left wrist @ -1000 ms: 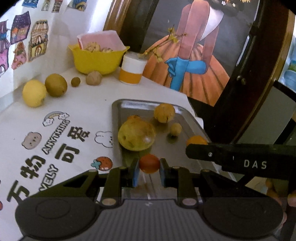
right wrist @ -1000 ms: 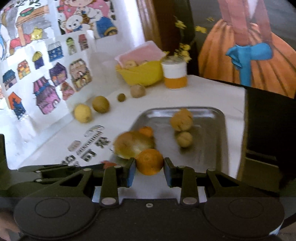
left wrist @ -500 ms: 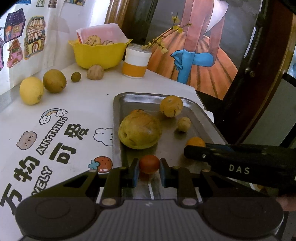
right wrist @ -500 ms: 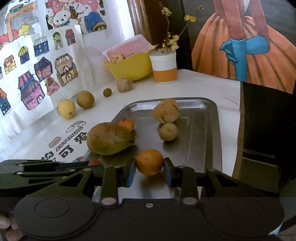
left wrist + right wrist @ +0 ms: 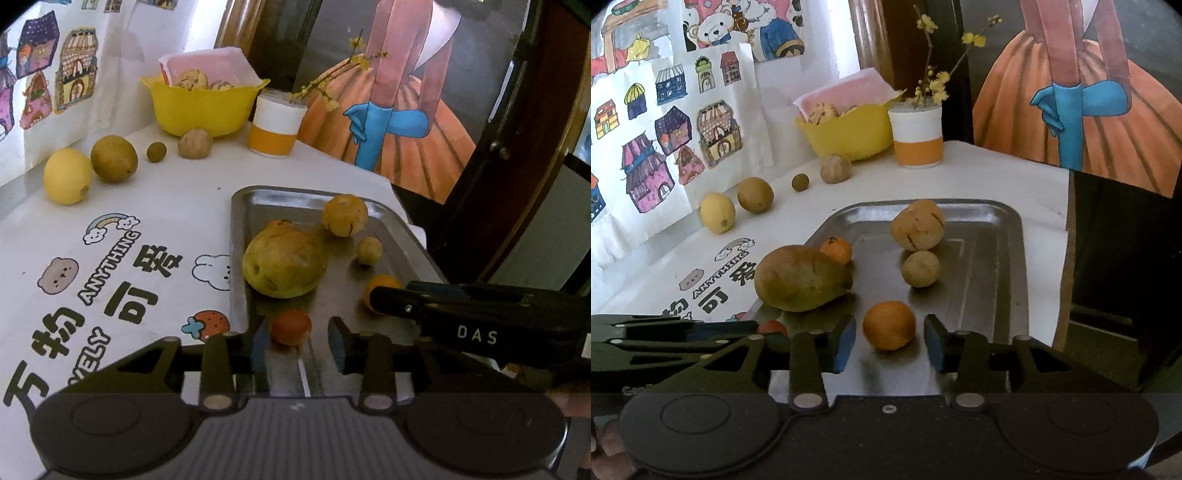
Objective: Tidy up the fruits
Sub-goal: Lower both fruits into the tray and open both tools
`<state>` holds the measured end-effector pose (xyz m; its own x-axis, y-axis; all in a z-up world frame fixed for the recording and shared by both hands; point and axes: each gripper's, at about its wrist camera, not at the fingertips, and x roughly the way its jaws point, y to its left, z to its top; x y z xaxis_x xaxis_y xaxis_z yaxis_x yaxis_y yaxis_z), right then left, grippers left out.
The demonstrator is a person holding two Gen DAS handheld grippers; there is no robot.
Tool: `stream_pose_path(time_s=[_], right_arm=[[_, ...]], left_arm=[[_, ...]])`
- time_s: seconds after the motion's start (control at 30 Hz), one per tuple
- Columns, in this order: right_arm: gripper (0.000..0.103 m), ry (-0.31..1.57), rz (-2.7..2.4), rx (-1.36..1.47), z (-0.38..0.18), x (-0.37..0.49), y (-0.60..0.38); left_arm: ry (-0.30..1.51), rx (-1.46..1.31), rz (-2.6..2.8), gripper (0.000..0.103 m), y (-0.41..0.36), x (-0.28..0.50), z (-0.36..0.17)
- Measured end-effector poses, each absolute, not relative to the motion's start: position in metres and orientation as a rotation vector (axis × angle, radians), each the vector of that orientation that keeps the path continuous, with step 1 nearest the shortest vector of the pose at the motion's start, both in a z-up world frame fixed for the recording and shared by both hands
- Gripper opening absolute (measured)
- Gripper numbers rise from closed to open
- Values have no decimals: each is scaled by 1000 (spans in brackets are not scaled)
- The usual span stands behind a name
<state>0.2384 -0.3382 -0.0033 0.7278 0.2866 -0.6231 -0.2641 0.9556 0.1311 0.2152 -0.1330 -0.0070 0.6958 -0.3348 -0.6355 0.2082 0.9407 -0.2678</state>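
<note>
A metal tray (image 5: 239, 236) (image 5: 1008, 254) holds a large mango (image 5: 284, 267) (image 5: 801, 282), a tan round fruit (image 5: 344, 220) (image 5: 918, 225), a smaller tan one (image 5: 369, 250) (image 5: 920, 268) and a small tangerine (image 5: 836, 250). My left gripper (image 5: 297, 345) is open, and a small red fruit (image 5: 290, 326) rests on the tray between its fingers, untouched. My right gripper (image 5: 890, 341) is open too, with an orange (image 5: 889, 325) lying on the tray between its fingers. In the left wrist view the right gripper's finger partly hides that orange (image 5: 380, 286).
On the white table left of the tray lie a lemon (image 5: 67, 181), a brownish fruit (image 5: 113, 158), a small dark fruit (image 5: 156, 151) and a walnut-like one (image 5: 195, 143). A yellow bowl (image 5: 203, 107) and an orange-white cup (image 5: 275, 127) stand behind. The table edge runs right of the tray.
Both grippers have opened: the left let go of the small red fruit and the right let go of the orange. Both fruits now rest on the tray.
</note>
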Motion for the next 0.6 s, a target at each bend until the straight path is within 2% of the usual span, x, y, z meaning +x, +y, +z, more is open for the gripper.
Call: stream_pose_path(time_s=[0.07, 0.27, 0.4, 0.47, 0.6], right_arm=[[51, 682, 295, 33, 1, 234, -339], [62, 635, 255, 26, 19, 213, -345], [73, 594, 229, 17, 35, 192, -348], [77, 570, 220, 16, 43, 178, -347], [87, 541, 210, 9, 56, 154, -342]], left_arm=[[725, -185, -316, 60, -132, 209, -3], [671, -184, -301, 85, -122, 187, 14], [620, -169, -284, 94, -111, 172, 29], [597, -172, -272, 102, -105, 164, 35], [571, -164, -265, 102, -94, 149, 43]])
